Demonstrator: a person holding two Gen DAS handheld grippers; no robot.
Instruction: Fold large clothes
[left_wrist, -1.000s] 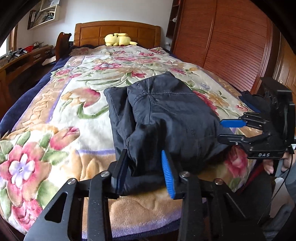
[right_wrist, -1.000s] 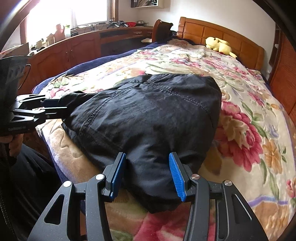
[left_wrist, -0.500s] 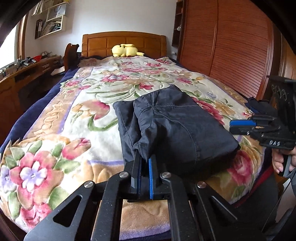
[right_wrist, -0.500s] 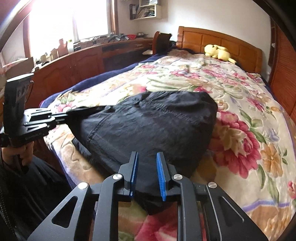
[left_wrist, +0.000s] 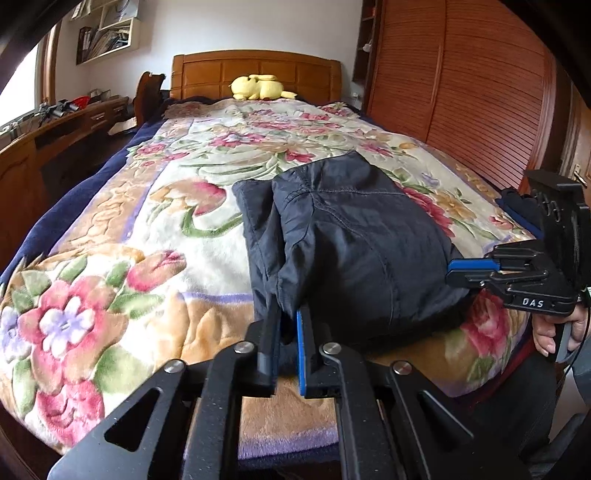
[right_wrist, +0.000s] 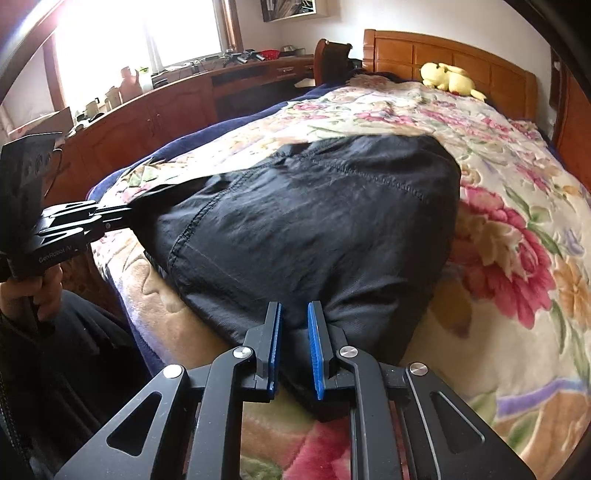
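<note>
Garment (left_wrist: 354, 243) pinched by left tool (left_wrist: 286, 332), right tool (right_wrist: 295, 332) closing.

Black hand-held gripper (left_wrist: 287, 345), blue pads, silver screws.

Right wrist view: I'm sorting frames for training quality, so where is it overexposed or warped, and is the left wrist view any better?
Right wrist view: the window is blown out to white, hazing the desk below it; the dark garment keeps its stitching. Left wrist view: evenly lit, only a sliver of glare at the left edge. Both: fisheye bends the bed and wardrobe, with black corners.
</note>
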